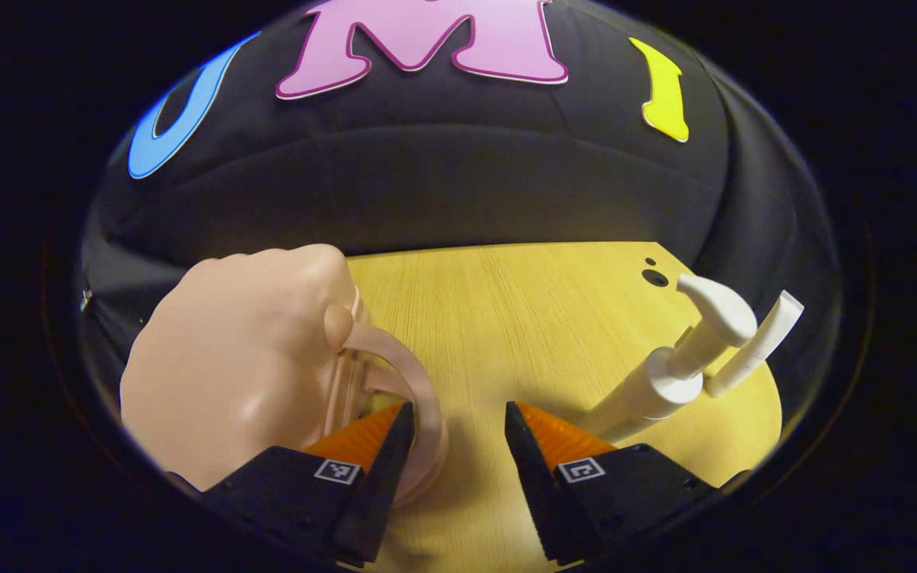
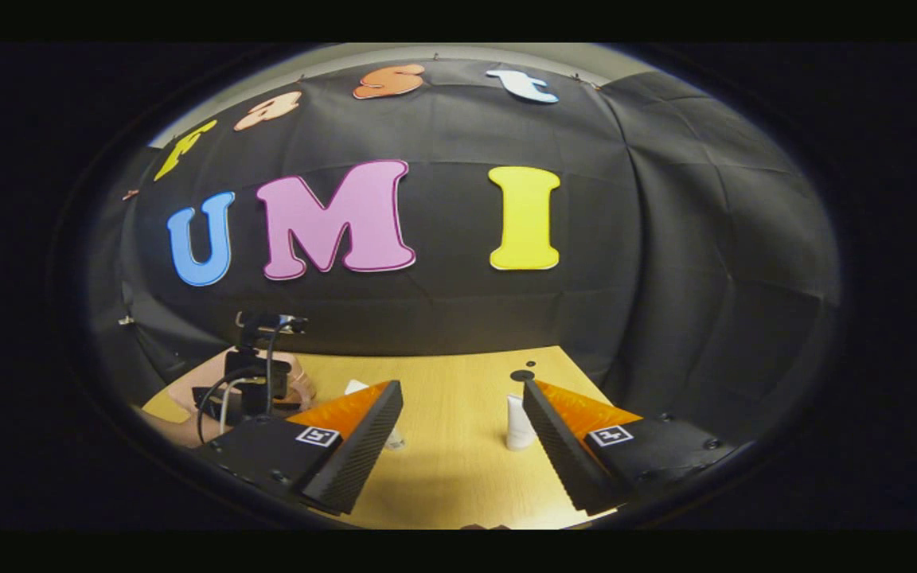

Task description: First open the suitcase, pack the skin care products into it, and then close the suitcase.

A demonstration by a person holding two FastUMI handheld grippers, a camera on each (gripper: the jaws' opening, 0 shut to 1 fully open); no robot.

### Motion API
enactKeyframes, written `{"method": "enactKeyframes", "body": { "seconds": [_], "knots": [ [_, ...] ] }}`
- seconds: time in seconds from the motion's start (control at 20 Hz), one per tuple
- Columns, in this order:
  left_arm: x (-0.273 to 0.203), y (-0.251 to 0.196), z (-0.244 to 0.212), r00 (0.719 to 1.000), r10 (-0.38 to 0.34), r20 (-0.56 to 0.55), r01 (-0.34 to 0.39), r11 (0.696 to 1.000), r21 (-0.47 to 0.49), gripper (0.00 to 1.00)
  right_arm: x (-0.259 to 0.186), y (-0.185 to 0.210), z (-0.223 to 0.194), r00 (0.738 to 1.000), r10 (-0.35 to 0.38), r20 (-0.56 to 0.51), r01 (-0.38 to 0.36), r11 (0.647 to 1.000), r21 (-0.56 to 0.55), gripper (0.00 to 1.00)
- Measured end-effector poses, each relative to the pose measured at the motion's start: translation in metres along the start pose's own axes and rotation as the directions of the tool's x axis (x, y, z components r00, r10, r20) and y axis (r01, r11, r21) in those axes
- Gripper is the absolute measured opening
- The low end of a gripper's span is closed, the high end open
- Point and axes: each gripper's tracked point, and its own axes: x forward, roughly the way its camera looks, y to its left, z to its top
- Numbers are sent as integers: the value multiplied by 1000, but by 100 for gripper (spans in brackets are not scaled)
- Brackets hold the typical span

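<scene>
Pink suitcase (image 1: 228, 358) (edge cut off) beside agape left tongs (image 1: 458, 422); right tongs (image 2: 462, 406) agape

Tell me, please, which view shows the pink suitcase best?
The left gripper view: the pink suitcase is close and large there, its handle beside the left gripper, whose jaws stand open. In the right gripper view, only a small part of the suitcase appears far off, mostly behind the other gripper.
</scene>
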Motion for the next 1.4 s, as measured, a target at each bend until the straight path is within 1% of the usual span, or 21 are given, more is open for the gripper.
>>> {"method": "enactKeyframes", "body": {
  "seconds": [0.05, 0.1, 0.15, 0.2, 0.25, 0.3, 0.35, 0.5, 0.7, 0.75, 0.8, 0.85, 0.9, 1.0, 1.05, 1.1, 1.15, 1.2, 1.3, 1.4],
  "knots": [
    [4, 6, -3, 999, 38, -24, -37, 999, 18, 72, 1, -3, -1, 1000, -5, -5, 5, 1000, -5, 92],
    [9, 14, -6, 996, 72, -45, -70, 997, 35, 69, 0, -5, -1, 1000, -5, -7, 5, 1000, -1, 97],
    [13, 21, -10, 993, 94, -70, -91, 995, 42, 48, 1, -7, 1, 1000, -8, -8, 8, 1000, 6, 97],
    [16, 25, -16, 991, 93, -95, -91, 995, 29, 48, 1, -8, 1, 1000, -14, -7, 14, 1000, 12, 97],
    [16, 21, -13, 992, 73, -100, -72, 997, 15, 30, 2, -10, 1, 1000, -22, -8, 22, 1000, 18, 97],
    [13, 21, -10, 994, 54, -99, -54, 999, 6, 24, 1, -10, 2, 1000, -27, -9, 27, 999, 23, 97],
    [8, 18, -3, 995, 39, -95, -39, 999, 0, 21, 0, -9, 4, 1000, -30, -9, 30, 999, 26, 97],
    [-20, 19, 25, 996, 12, -84, -14, 1000, -24, 18, -4, 3, 10, 1000, -20, 0, 20, 1000, 18, 97],
    [-72, 36, 66, 993, -70, -94, 58, 990, -128, 16, -13, 25, 27, 999, -8, 39, 7, 1000, 15, 97],
    [-83, 45, 79, 994, -74, -79, 63, 989, -135, 16, -15, 32, 30, 999, -2, 48, 1, 1000, 20, 97],
    [-96, 57, 92, 996, -72, -59, 64, 989, -132, 19, -17, 40, 30, 999, 4, 52, -5, 1000, 25, 97],
    [-111, 72, 107, 997, -62, -44, 56, 991, -120, 19, -20, 48, 31, 998, 12, 54, -13, 999, 30, 96],
    [-128, 90, 119, 998, -53, -31, 49, 992, -115, 15, -23, 56, 33, 998, 20, 58, -22, 999, 34, 96],
    [-152, 126, 136, 999, -40, -14, 38, 993, -110, 15, -28, 70, 38, 996, 39, 75, -42, 998, 39, 97],
    [-162, 147, 142, 1000, -29, -11, 28, 994, -101, 12, -30, 78, 41, 995, 48, 82, -52, 998, 38, 97],
    [-173, 174, 149, 1000, -6, 4, 6, 997, -79, 19, -33, 83, 42, 995, 55, 87, -58, 998, 36, 96],
    [-182, 203, 157, 999, 31, 26, -30, 999, -41, 15, -35, 88, 43, 994, 60, 92, -63, 997, 35, 96],
    [-189, 231, 163, 996, 69, 52, -69, 998, 1, 14, -38, 91, 45, 993, 62, 96, -66, 997, 35, 97],
    [-200, 287, 167, 985, 154, 75, -159, 985, 72, 13, -43, 94, 47, 993, 56, 102, -60, 998, 32, 97],
    [-200, 344, 162, 969, 230, 90, -238, 966, 98, 13, -48, 93, 50, 994, 41, 105, -44, 999, 22, 96]
  ]
}}
